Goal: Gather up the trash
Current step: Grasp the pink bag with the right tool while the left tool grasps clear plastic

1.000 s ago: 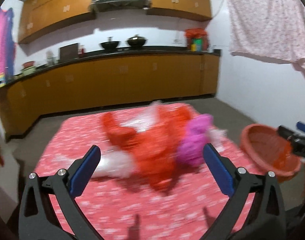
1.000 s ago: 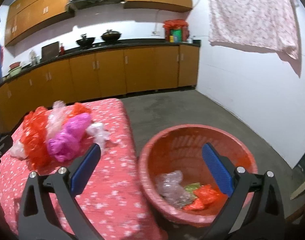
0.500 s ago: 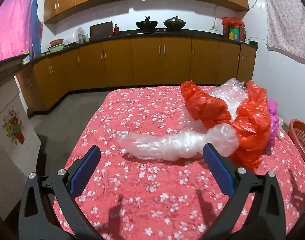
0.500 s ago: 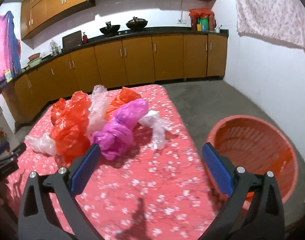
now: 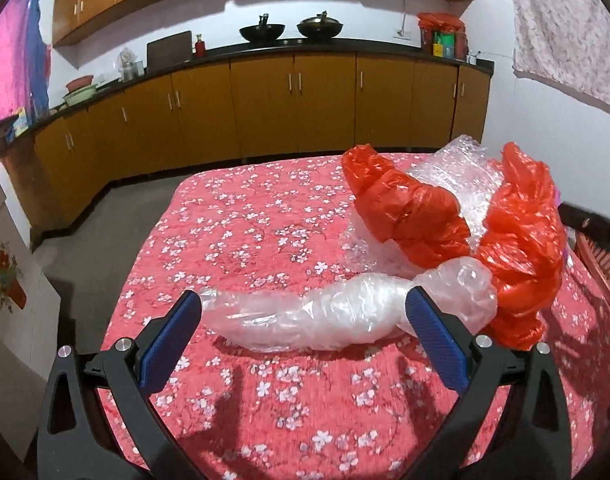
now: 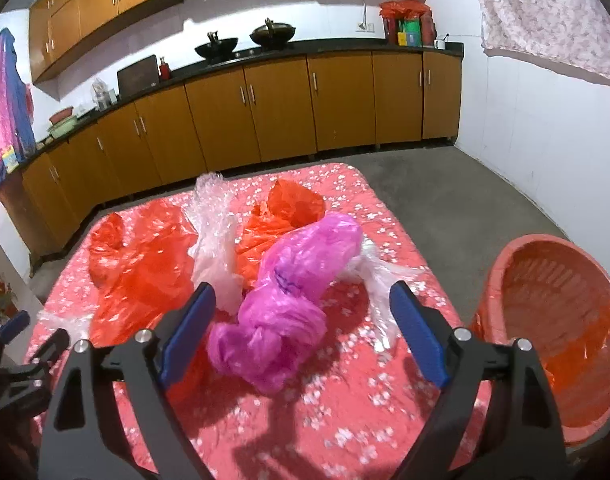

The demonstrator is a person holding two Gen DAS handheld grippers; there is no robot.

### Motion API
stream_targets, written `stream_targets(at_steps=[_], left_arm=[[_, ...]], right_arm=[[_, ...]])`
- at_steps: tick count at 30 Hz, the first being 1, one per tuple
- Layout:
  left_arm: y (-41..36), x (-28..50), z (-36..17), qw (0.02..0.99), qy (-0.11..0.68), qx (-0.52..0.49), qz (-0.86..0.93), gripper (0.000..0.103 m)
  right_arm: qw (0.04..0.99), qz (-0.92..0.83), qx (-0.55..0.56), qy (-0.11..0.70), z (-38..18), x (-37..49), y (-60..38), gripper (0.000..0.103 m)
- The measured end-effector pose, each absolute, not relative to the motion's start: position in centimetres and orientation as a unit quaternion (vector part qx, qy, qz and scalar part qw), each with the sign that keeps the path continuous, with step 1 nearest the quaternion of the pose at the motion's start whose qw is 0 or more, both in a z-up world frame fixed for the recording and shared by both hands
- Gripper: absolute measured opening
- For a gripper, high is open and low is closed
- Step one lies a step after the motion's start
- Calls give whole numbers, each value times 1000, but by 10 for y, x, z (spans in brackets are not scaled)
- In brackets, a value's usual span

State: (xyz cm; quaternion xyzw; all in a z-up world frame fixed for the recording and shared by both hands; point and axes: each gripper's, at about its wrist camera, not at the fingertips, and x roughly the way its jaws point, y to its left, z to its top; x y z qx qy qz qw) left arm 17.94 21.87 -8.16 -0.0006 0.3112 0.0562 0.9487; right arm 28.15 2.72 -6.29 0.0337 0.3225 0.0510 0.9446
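A long clear plastic roll (image 5: 305, 318) lies on the table's red floral cloth (image 5: 241, 232). My left gripper (image 5: 303, 300) stands open just before the roll, one pad off each end. Two red bags (image 5: 405, 208) (image 5: 521, 248) and bubble wrap (image 5: 457, 172) are piled behind it. In the right wrist view a crumpled pink bag (image 6: 305, 256) lies between the blue pads of my right gripper (image 6: 302, 294). Its jaws are closing, with the pads still clear of the bag. A red bag (image 6: 145, 268) and bubble wrap (image 6: 213, 236) lie to the left.
A red plastic basket (image 6: 501, 264) stands on the floor off the table's right edge. A clear plastic scrap (image 6: 381, 276) trails right of the pink bag. The left gripper (image 6: 21, 340) shows at the left edge. Kitchen cabinets (image 6: 265, 116) line the far wall.
The right gripper swung left from over the basket to the pink bag, and its jaws narrowed slightly. The left gripper turned left and came down close to the clear roll.
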Motion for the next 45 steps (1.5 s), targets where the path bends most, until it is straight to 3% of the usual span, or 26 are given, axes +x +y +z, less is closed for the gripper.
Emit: stream_targets(at_steps=[5, 11, 25, 26, 28, 34, 37, 45], left_arm=[[222, 183, -83, 946, 319, -22, 50, 101], [216, 191, -86, 942, 334, -12, 37, 101], [212, 213, -102, 918, 395, -17, 5, 100], [212, 214, -103, 917, 398, -20, 2, 98], [212, 215, -105, 915, 402, -25, -14, 76], [194, 212, -104, 919, 392, 13, -32, 41], [192, 208, -103, 922, 387, 15, -31, 34], [205, 188, -98, 925, 379, 0, -11, 33]], right_arm=[[934, 54, 32, 351, -79, 295, 29, 79], [922, 80, 20, 377, -94, 295, 35, 50], [921, 86, 33, 377, -93, 283, 26, 46], [921, 87, 32, 377, -93, 283, 25, 46], [921, 86, 32, 377, -93, 279, 25, 46], [922, 83, 34, 376, -92, 274, 21, 46], [924, 82, 36, 372, -88, 268, 16, 46], [929, 83, 43, 359, -74, 249, -1, 46]])
